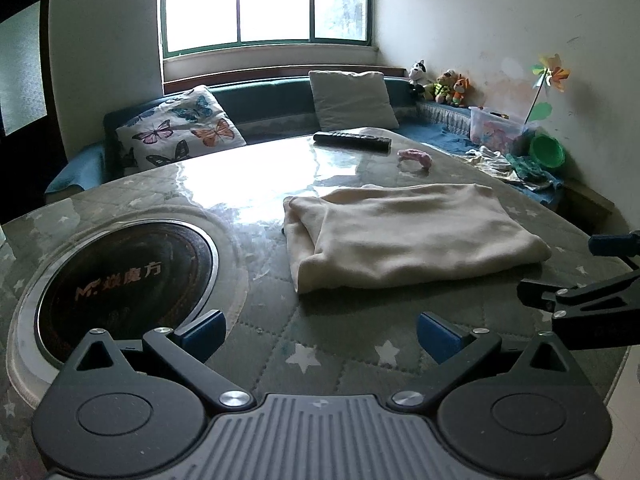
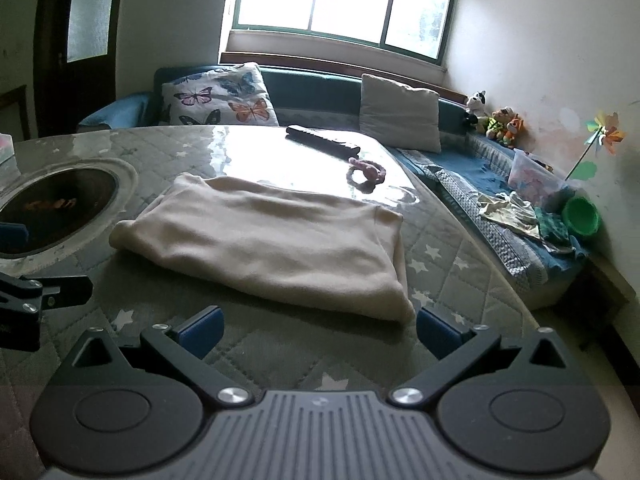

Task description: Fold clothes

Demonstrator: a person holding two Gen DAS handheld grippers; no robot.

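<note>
A cream garment [image 1: 408, 232] lies folded into a thick rectangle on the quilted star-pattern table cover [image 1: 320, 344]; it also shows in the right wrist view [image 2: 272, 240]. My left gripper [image 1: 320, 336] is open and empty, hovering near the table's front, short of the garment's near-left corner. My right gripper [image 2: 318, 334] is open and empty, just in front of the garment's near edge. The right gripper's fingers [image 1: 576, 292] show at the right edge of the left wrist view. The left gripper's fingers [image 2: 40, 292] show at the left edge of the right wrist view.
A round black cooktop [image 1: 124, 276] is set into the table at the left. A black remote [image 1: 352, 141] and a pink hair tie [image 1: 416, 157] lie at the far side. Behind are a blue sofa [image 2: 472, 168] with cushions [image 1: 180, 128], plush toys [image 1: 448, 84], a plastic box [image 1: 496, 128] and a green bowl [image 1: 546, 152].
</note>
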